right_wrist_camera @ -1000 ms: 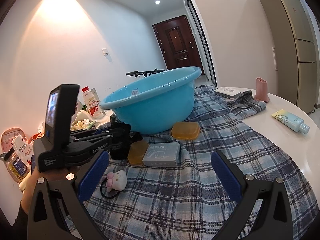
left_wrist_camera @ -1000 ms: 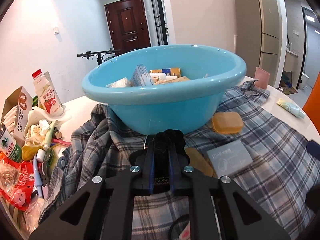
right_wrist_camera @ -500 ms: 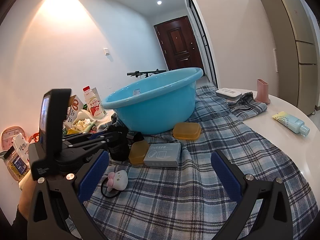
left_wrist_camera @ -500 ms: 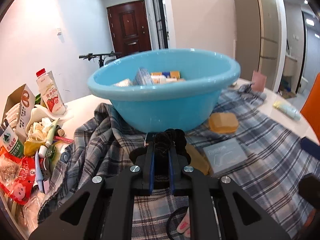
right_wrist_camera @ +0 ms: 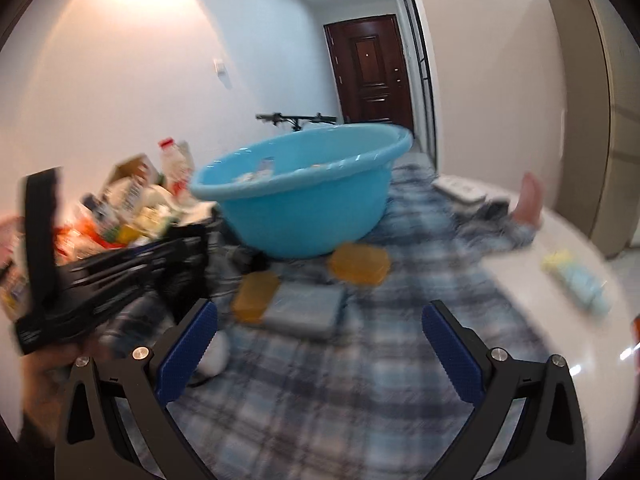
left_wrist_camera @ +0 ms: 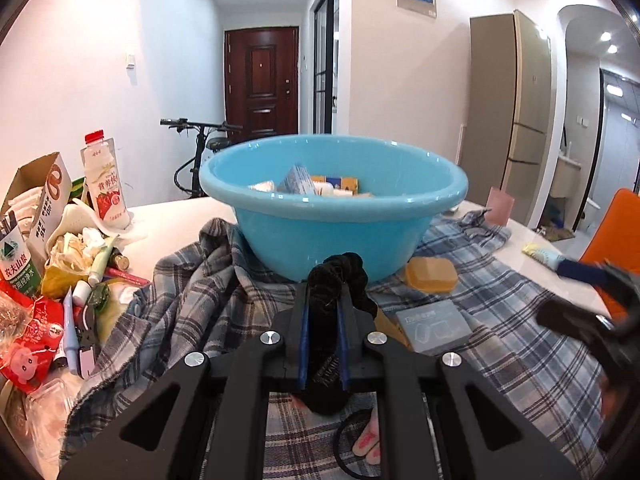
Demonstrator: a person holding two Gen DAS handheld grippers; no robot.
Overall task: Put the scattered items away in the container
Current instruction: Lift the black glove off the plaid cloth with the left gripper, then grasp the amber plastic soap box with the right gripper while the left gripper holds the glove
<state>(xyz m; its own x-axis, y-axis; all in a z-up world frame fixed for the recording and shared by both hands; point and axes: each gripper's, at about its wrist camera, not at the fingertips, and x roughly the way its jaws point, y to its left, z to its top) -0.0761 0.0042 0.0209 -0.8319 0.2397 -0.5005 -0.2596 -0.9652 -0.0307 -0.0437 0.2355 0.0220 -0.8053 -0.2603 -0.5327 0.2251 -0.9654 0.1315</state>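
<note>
My left gripper [left_wrist_camera: 323, 312] is shut on a black scrunchie [left_wrist_camera: 338, 276] and holds it above the plaid cloth, just in front of the blue basin [left_wrist_camera: 332, 236]. The basin holds several small boxes and tubes. My right gripper [right_wrist_camera: 320, 324] is open and empty above the cloth; the view is blurred. The basin [right_wrist_camera: 304, 216] stands beyond it. On the cloth lie two amber soap boxes [right_wrist_camera: 359, 263] [right_wrist_camera: 256, 291], a grey box [right_wrist_camera: 306, 309] and a pink-white toy on a hair band [left_wrist_camera: 366, 440]. The left gripper also shows at left in the right wrist view [right_wrist_camera: 188, 256].
A plaid shirt [left_wrist_camera: 500, 320] covers the white table. A pile of packets, a milk bottle [left_wrist_camera: 106, 184] and cartons sits at the left. A pink cup [left_wrist_camera: 500, 206], a white box [right_wrist_camera: 460, 192] and a pale tube [right_wrist_camera: 576, 280] lie at the right. An orange chair [left_wrist_camera: 616, 224] stands at far right.
My left gripper has risen with the scrunchie, so the basin looks lower and farther. My right gripper has moved forward and left; its view is now blurred.
</note>
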